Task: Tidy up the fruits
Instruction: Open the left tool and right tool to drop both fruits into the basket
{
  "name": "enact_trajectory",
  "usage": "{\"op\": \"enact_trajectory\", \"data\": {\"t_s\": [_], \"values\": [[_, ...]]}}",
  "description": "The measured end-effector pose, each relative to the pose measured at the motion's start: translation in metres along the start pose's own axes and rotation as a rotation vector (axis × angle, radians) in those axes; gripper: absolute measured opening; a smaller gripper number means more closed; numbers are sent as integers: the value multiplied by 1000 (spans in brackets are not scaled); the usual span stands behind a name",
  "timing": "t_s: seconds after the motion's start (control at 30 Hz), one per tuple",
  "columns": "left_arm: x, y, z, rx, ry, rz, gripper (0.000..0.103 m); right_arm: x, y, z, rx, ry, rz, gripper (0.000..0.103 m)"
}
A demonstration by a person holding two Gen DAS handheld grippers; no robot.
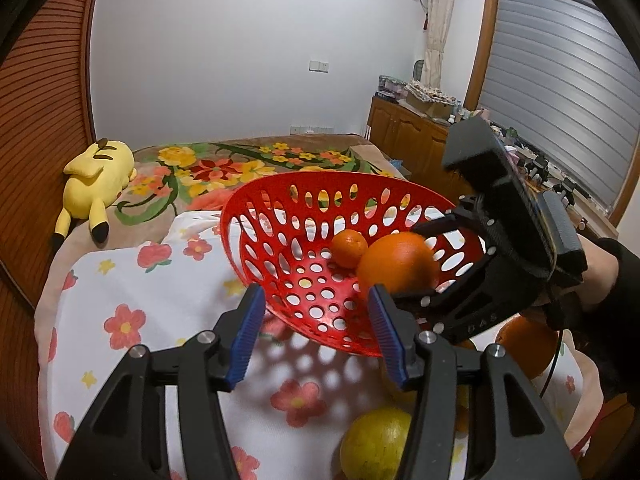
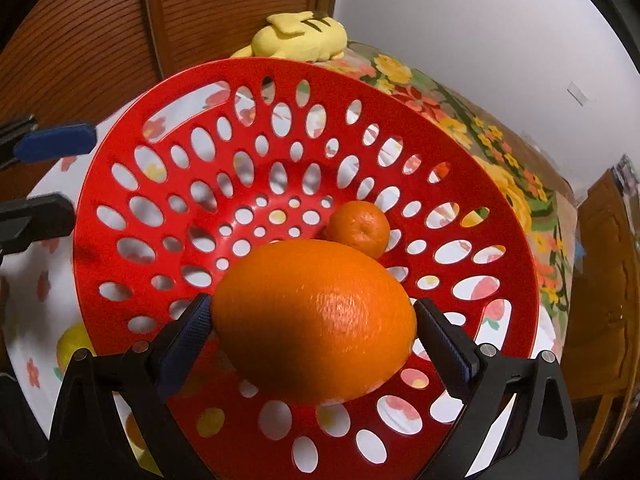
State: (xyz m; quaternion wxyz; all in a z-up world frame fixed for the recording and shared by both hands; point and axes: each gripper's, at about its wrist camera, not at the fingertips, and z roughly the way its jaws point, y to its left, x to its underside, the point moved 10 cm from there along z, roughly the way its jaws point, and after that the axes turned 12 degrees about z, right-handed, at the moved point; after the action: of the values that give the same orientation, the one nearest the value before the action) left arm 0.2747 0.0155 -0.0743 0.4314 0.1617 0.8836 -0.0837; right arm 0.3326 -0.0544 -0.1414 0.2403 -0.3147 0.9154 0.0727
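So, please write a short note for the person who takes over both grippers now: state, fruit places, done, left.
Right gripper: shut on the large orange, held over the red basket.
Left gripper: open, holds nothing, near the basket's rim.
Done: one small mandarin lies in the basket.
Left: release the large orange into the basket, then collect the yellow-green fruit and another orange on the floral cloth.
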Motion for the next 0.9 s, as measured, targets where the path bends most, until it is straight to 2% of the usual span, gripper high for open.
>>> {"op": "enact_trajectory", "data": {"t_s": [0.33,0.67,0.9], "values": [[6,-5,-15,-4,-12,9,58,-16,-3,-46,-22,-122,63,100],[21,-32,-31,18,-17,32,65,12,-6,-112,-23,-234,147,100],[39,-46,-35,19,0,45,69,50,-9,-140,-18,-294,212,100]]}}
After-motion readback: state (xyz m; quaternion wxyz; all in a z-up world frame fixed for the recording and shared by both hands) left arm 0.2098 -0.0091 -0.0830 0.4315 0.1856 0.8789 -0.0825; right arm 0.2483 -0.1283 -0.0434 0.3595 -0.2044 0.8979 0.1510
